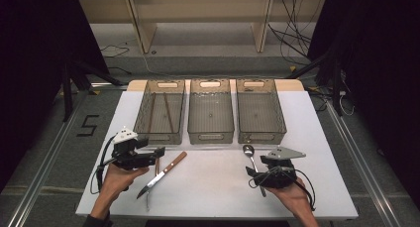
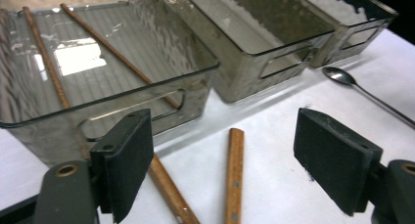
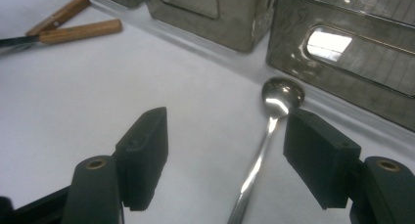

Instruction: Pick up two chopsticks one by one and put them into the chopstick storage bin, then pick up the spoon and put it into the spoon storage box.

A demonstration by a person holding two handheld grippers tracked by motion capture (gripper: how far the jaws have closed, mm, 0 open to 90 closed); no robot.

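Observation:
A steel spoon [image 1: 251, 157] lies on the white table [image 1: 218, 187] in front of the right bin. My right gripper [image 1: 256, 163] hovers over its handle, open; in the right gripper view the spoon [image 3: 274, 104] runs between the jaws without touching the pads, and the right gripper [image 3: 225, 121] holds nothing. A wooden-handled knife [image 1: 166, 171] lies crossed over a second wooden-handled utensil [image 1: 156, 168] at front left. My left gripper [image 1: 157, 151] stands open just above their handles; in the left gripper view, both wooden handles [image 2: 235, 170] lie below the empty left gripper [image 2: 222, 136].
Three clear grey bins stand in a row at the back: the left bin [image 1: 161, 133] holds two brown chopsticks [image 1: 167, 110], the middle bin [image 1: 210, 135] and the right bin [image 1: 261, 135] hold nothing. Bare table lies between my two hands.

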